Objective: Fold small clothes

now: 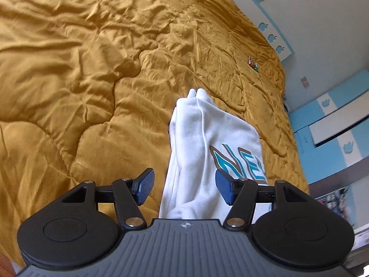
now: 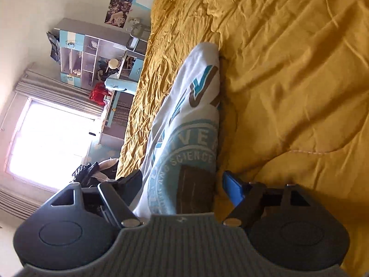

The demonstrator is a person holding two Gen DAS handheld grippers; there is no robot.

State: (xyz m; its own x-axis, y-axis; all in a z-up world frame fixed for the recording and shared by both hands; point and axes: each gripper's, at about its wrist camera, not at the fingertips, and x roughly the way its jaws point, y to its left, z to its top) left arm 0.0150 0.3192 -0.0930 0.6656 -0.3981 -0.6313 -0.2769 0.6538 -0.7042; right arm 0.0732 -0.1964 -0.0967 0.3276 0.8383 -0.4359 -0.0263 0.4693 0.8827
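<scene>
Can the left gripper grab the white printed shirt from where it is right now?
Probably yes. The left gripper is open, the white printed shirt already lies between its blue pads on the mustard quilt, with nothing in between.

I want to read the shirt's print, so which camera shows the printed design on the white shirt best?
The right wrist view: the white shirt shows its teal lettering and round seal. The left wrist view shows the shirt mostly as plain folds, with only a few letters.

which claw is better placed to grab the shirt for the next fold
Likely the left claw: the folded shirt runs straight out between its open pads, narrow end ahead. The right claw is open too, but it views the shirt rolled sideways.
</scene>
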